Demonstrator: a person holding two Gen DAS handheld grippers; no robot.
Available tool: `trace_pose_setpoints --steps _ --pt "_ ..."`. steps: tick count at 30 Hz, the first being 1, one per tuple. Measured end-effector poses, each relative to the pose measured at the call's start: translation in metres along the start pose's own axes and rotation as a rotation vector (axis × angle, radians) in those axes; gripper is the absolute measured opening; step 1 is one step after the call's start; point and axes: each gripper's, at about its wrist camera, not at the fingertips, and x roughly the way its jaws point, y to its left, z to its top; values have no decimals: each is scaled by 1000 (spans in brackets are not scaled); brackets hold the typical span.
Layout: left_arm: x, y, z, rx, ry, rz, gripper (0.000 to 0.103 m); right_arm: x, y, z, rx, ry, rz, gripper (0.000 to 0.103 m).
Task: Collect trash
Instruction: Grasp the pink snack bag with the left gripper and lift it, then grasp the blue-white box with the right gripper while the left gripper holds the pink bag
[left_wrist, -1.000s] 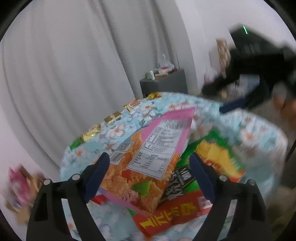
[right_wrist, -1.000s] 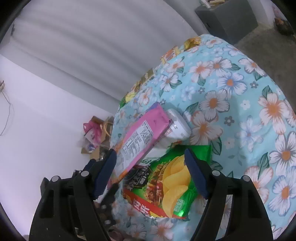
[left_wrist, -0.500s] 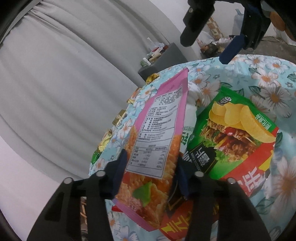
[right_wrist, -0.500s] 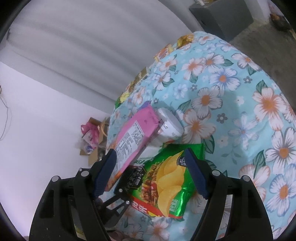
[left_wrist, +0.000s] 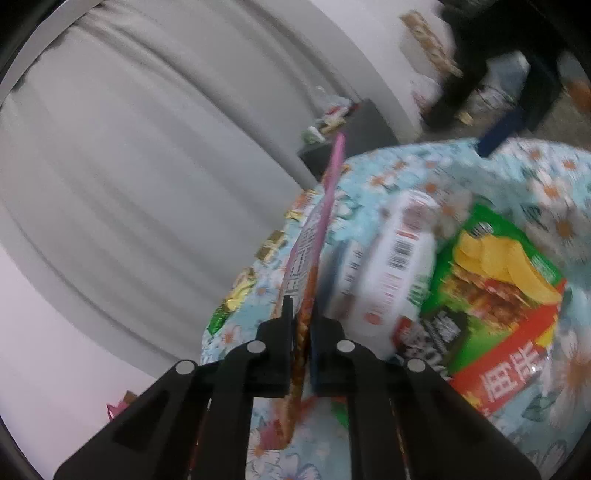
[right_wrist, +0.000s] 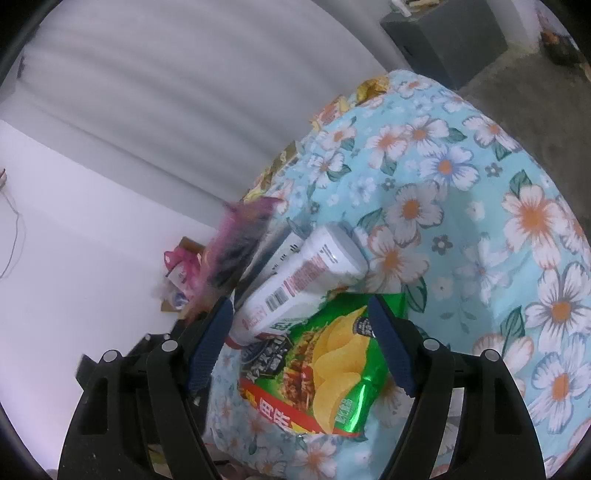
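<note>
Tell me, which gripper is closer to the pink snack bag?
Left. The left gripper is shut on the pink bag's lower edge, holding it edge-on. The right gripper is open over the green chip bag, beside it.

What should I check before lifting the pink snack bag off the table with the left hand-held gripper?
1. Left hand-held gripper shut on the pink snack bag: ok; the bag stands edge-on between the closed fingers.
2. Grip depth: cannot tell; only the bag's lower edge shows between the pads, and the view is blurred.
3. Bag free of the white bottle: cannot tell; they lie close together.
4. Green chip bag not caught in the left grip: ok; it lies flat on the floral tablecloth.
5. Right hand-held gripper out of the way: ok; open over the chip bag, holding nothing.
</note>
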Motion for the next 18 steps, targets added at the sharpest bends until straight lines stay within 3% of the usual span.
trace_pose_setpoints --steps 12,18 --pt "3 61 -10 -237 -10 75 3 21 28 27 -63 33 59 68" --pt "1 84 -18 -345 -6 92 3 58 46 58 -109 116 70 68"
